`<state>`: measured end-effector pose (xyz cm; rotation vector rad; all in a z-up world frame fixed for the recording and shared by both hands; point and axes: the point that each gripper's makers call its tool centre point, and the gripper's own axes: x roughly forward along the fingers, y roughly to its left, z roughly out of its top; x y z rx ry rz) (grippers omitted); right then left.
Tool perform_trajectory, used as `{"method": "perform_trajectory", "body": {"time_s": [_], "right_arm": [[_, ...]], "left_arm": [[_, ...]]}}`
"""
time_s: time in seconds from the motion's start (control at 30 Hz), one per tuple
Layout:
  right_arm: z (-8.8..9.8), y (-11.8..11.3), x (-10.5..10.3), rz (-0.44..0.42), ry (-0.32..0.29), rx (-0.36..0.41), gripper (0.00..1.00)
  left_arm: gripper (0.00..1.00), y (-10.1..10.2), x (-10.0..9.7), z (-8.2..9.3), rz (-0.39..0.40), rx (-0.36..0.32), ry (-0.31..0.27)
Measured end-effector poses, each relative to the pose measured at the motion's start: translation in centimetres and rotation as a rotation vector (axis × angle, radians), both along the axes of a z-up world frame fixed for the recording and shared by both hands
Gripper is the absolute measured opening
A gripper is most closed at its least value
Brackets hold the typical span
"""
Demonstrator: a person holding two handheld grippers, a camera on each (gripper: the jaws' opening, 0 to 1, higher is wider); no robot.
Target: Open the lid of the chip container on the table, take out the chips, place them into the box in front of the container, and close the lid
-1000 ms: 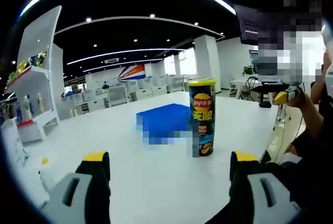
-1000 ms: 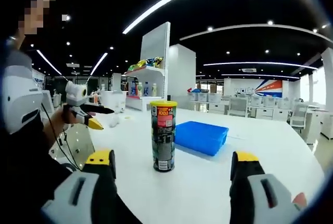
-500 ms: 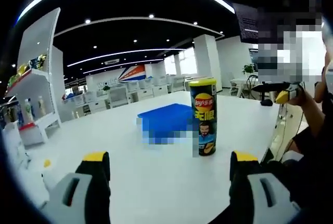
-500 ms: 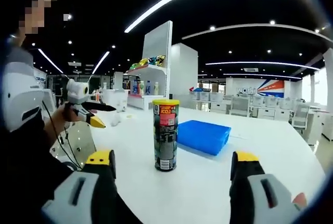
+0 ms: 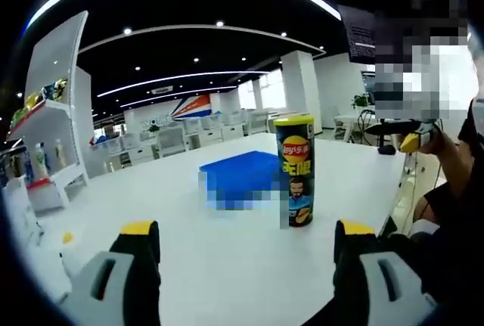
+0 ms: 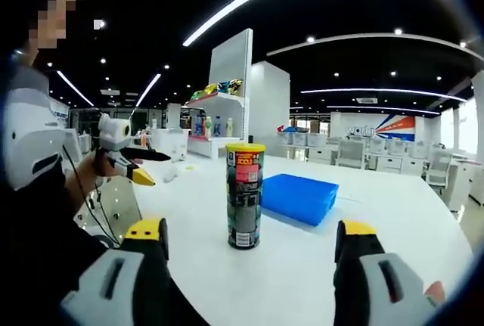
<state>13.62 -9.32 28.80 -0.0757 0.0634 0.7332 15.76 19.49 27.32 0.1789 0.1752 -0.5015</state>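
The chip can (image 5: 295,172) stands upright on the white table (image 5: 227,265), its yellow lid (image 5: 293,120) on. Just behind it lies the blue box (image 5: 238,173). My left gripper (image 5: 246,231) is open and holds nothing, short of the can and apart from it. In the right gripper view the same can (image 6: 245,196) stands a little left of centre, with the blue box (image 6: 299,197) behind it to the right. My right gripper (image 6: 251,229) is open and bare, also short of the can. Each gripper appears in the other's view, the right gripper (image 5: 409,138) and the left gripper (image 6: 127,161), both hand-held off the table's edge.
A white shelf unit (image 6: 219,107) with packaged goods stands beyond the table. Desks and chairs (image 5: 174,138) fill the far room. The table edge (image 5: 404,182) runs close to the person's arm (image 5: 454,171). Small items (image 5: 65,237) lie on the table at the left.
The right gripper view has crept slightly nearer the can, which now sits a touch further right in it. The can, box and both jaws stand as before.
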Motion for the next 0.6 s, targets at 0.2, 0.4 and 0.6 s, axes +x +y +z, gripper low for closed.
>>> {"method": "perform_trajectory", "body": {"time_s": [0.2,0.4,0.6], "right_arm": [[-0.15,0.04,-0.07,0.001,0.001,-0.004,0.85],[-0.28,-0.09,-0.09,-0.002,0.003,-0.008,0.85],[-0.34,0.03,-0.04,-0.002,0.003,-0.014,0.85]], "left_arm": [[0.95,0.03,-0.05,-0.08,-0.001,0.003,0.001],[0.95,0.11,-0.14,-0.09,0.0,0.003,0.001],[0.95,0.01,-0.17,-0.35,-0.003,0.009,0.008]]}}
